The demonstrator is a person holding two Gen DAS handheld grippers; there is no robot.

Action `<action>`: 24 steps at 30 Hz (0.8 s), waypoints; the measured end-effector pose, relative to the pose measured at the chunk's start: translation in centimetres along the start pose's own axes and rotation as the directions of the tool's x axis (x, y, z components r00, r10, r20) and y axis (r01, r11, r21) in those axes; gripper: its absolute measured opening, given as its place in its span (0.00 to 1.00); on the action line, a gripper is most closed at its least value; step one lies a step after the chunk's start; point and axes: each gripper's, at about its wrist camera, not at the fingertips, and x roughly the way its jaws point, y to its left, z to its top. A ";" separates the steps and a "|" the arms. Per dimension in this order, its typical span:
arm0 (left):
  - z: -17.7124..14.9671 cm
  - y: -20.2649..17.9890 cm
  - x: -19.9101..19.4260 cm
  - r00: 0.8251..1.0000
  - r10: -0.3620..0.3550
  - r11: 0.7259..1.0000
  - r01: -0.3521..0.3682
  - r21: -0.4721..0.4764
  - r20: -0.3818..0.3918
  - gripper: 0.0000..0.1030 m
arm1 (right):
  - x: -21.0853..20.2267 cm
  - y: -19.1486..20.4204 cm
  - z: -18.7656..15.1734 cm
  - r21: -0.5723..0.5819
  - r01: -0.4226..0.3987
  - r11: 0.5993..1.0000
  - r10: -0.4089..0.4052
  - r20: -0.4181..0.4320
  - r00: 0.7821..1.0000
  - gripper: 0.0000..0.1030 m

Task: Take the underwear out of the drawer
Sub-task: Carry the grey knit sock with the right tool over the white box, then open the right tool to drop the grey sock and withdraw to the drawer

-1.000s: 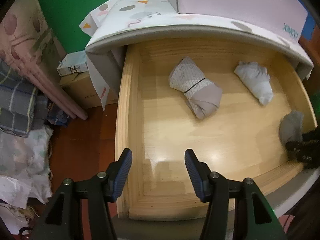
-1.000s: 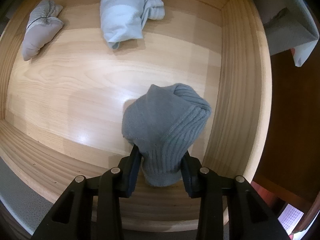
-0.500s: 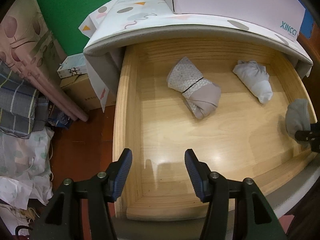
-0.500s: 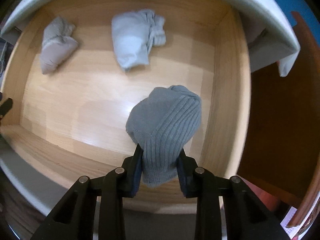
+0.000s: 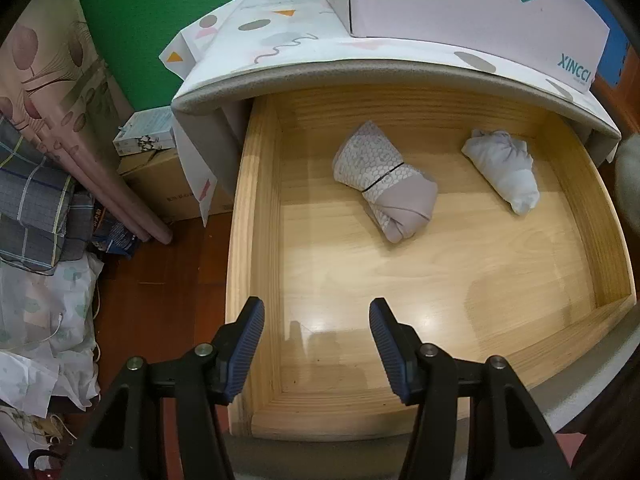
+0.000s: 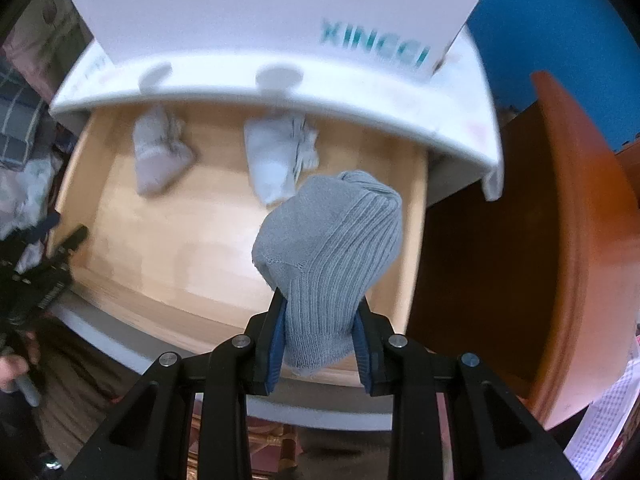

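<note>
The wooden drawer stands pulled out under a cloth-covered cabinet top. Two rolled garments lie at its back: a patterned grey-lilac roll and a white roll. My left gripper hovers open over the drawer's front left corner, nothing between its blue pads. My right gripper points straight down, shut on a grey ribbed rolled garment held well above the drawer floor. That grey garment shows as a sliver at the right edge of the left wrist view.
A white XINCCI box sits on the cabinet top overhanging the drawer's back. Cardboard boxes, rolled pink mats and piled bedding crowd the floor to the left. Brown wooden furniture stands right of the drawer.
My right gripper has risen out of the drawer with the grey ribbed garment, which has left the drawer floor. The left gripper has stayed put and open.
</note>
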 end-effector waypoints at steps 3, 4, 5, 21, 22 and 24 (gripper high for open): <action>0.0 0.0 0.0 1.000 0.001 1.000 -0.001 0.000 0.000 0.54 | -2.9 -0.7 1.2 -0.001 0.004 1.000 -0.004 0.045 0.999 0.26; 0.0 0.0 -0.1 1.000 -0.001 1.000 0.001 -0.002 0.002 0.54 | -3.9 -0.9 1.6 0.003 0.000 1.000 0.000 0.060 0.998 0.26; 0.0 0.0 -0.1 1.000 -0.001 1.000 0.001 -0.003 0.004 0.54 | -4.9 -1.2 2.2 0.008 -0.002 1.000 0.001 0.078 0.997 0.26; 0.1 0.8 -0.6 0.999 -0.021 0.998 0.022 -0.058 0.027 0.54 | -12.0 -1.3 15.3 0.037 0.003 0.999 -0.012 0.241 0.970 0.26; 0.1 0.8 -0.6 0.999 -0.020 0.998 0.022 -0.059 0.027 0.54 | -11.9 -1.0 16.2 0.036 -0.005 0.999 -0.004 0.240 0.971 0.26; 0.1 1.0 -0.6 0.999 -0.027 0.998 0.028 -0.063 0.027 0.54 | -11.5 -0.2 17.3 0.029 -0.011 1.000 0.004 0.233 0.972 0.26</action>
